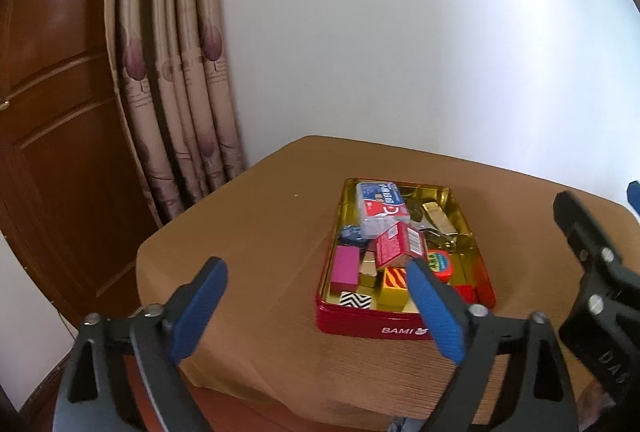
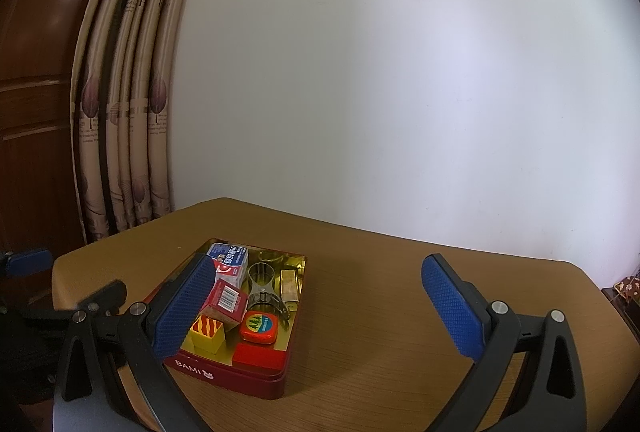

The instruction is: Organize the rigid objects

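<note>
Tin — red outside, gold inside, marked BAMI — sits on the brown tabletop, crowded with small rigid pieces: a red carton tilted on top of the heap, a blue-and-white box at the far end, a pink block by the left wall. The left gripper and the right gripper both hang wide apart, empty, near the tin.
</note>
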Available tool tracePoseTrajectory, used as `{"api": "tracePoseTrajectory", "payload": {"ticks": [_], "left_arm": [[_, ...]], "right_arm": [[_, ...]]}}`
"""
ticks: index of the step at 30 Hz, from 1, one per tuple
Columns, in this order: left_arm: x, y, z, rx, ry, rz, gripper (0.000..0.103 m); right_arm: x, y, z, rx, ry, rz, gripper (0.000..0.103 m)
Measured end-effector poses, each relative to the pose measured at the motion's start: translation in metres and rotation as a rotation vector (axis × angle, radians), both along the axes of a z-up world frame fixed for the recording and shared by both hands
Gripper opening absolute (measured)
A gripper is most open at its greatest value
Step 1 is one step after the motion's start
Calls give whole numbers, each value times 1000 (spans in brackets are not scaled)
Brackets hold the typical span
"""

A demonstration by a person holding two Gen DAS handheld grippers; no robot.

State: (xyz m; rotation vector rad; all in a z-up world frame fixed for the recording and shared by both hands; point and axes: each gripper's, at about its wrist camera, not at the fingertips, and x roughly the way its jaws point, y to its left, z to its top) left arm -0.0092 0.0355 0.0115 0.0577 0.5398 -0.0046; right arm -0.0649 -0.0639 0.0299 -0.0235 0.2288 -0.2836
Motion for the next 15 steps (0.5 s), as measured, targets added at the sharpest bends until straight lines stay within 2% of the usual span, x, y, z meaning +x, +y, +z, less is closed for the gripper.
{"api": "tracePoseTrajectory", "payload": {"ticks": [5, 10, 15], "left_arm": [[-1, 0, 0, -14, -16, -22, 95], [6, 10, -3, -76, 30, -26, 95], [9, 8, -3, -62, 43, -33, 95]], "right_arm": [[-1, 1, 1, -6, -9, 9, 102], [-2, 2, 4, -17, -20, 17, 102], [-2, 2, 5, -19, -27, 20, 102]]}}
